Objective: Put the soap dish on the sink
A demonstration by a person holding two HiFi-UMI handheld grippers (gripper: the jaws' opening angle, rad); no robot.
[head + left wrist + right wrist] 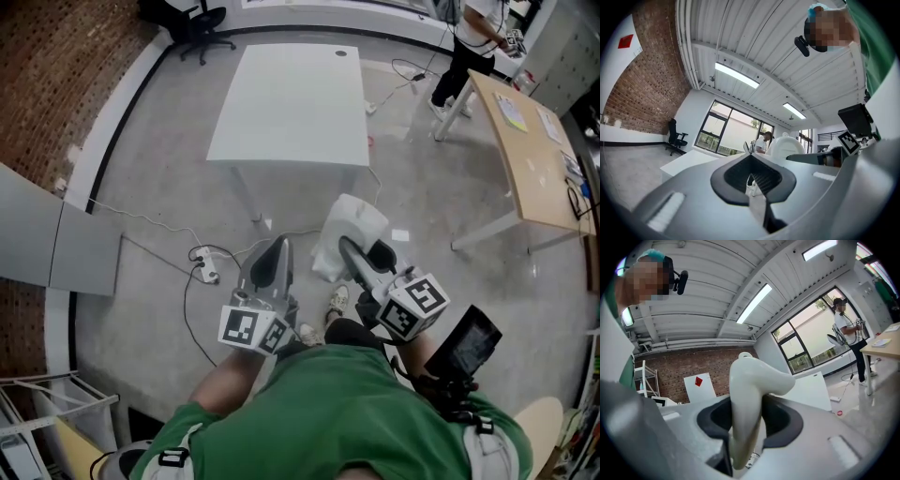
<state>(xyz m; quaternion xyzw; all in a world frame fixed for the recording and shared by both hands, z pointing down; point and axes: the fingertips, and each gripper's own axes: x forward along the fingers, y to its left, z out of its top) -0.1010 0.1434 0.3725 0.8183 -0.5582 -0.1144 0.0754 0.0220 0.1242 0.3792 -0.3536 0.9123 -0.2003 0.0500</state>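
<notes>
The tool (pixel 749 425) is clamping a white soap dish (pixel 747 380) between its jaws, the dish rising above them and curling rightward. Beyond the tool, a white counter (pixel 813 387) is standing; far right, a person (pixel 844 329) is standing.

Open floor (pixel 159 178) is left around the white table (pixel 291 103), bounded at the right by a wooden table (pixel 530 155) and crossed at the left by cables (pixel 200 255).

**Lighting and picture quality**

Bright, even indoor light. It comes from ceiling strips (pixel 737 76) and large windows (pixel 726 133), whose panes are overexposed. The floor (pixel 141 234) has a soft sheen, with only a faint shadow under the table (pixel 291 103). Both gripper views are fisheye, with black corners and straight lines bowed at the edges. The dish (pixel 745 404), close to the lens, is soft.
</notes>
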